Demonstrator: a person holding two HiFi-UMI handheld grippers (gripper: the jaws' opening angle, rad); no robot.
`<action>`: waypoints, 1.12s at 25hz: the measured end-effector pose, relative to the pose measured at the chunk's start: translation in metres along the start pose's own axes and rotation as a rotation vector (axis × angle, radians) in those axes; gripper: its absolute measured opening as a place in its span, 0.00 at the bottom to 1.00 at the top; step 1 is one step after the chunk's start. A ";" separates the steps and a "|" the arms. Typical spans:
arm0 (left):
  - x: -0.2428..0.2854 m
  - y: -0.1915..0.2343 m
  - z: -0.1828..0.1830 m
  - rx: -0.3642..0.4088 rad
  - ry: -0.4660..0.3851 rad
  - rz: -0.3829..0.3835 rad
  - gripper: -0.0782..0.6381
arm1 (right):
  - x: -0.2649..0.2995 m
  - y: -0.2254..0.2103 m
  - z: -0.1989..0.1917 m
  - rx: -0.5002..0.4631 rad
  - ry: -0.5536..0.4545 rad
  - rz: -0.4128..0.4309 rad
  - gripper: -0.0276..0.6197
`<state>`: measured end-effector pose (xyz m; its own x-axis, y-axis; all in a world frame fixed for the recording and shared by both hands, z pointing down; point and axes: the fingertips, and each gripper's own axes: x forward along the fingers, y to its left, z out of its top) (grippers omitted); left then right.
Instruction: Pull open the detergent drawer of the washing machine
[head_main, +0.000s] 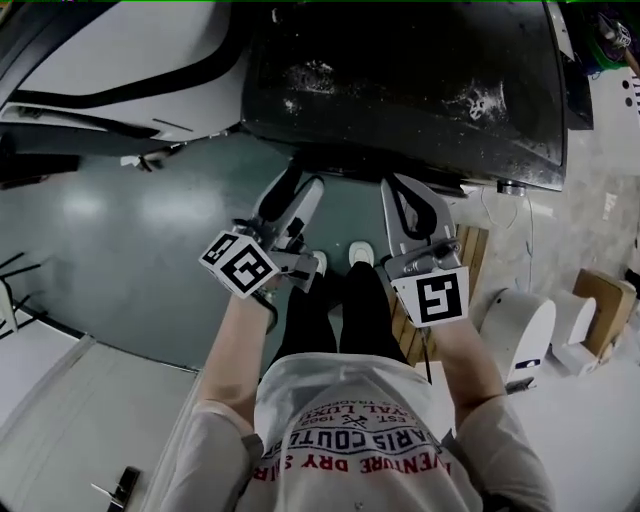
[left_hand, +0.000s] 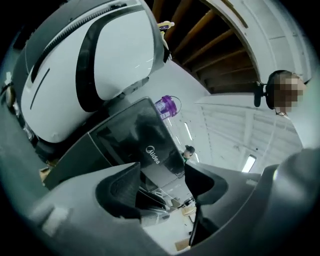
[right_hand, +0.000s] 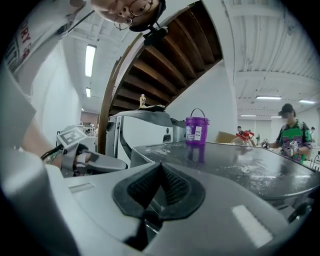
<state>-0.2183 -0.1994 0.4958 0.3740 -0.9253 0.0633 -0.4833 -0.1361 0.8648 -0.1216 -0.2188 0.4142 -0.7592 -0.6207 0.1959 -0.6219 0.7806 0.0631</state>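
Washer (head_main: 400, 80) dead ahead; drawer not made out, prob on its front. Left gripper (left_hand: 161, 172) jaws spread wide, empty; right gripper (right_hand: 161, 167) jaws together, empty. Drawer prob light, stiff plastic: hook front lip.

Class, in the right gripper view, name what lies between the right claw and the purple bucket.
Only the dark, powder-smeared top of the washing machine lies between the right claw and the purple bucket, in the right gripper view.

We note a large test hall: ceiling strip lights (right_hand: 90, 60), green floor (head_main: 130, 230), cardboard box (head_main: 603, 305), washer (head_main: 400, 80) standing free by a wooden stair (right_hand: 170, 55)
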 end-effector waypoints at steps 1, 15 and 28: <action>0.005 0.006 -0.004 -0.023 0.000 -0.013 0.51 | 0.003 -0.002 -0.005 0.007 -0.002 -0.013 0.04; 0.051 0.033 0.000 -0.164 -0.113 -0.216 0.58 | 0.015 0.001 -0.060 0.017 0.053 -0.021 0.04; 0.054 0.025 0.008 -0.315 -0.239 -0.351 0.53 | 0.012 0.000 -0.073 0.023 0.058 -0.038 0.04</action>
<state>-0.2166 -0.2557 0.5163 0.2616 -0.9032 -0.3404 -0.0861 -0.3731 0.9238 -0.1173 -0.2208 0.4876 -0.7232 -0.6438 0.2499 -0.6546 0.7544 0.0490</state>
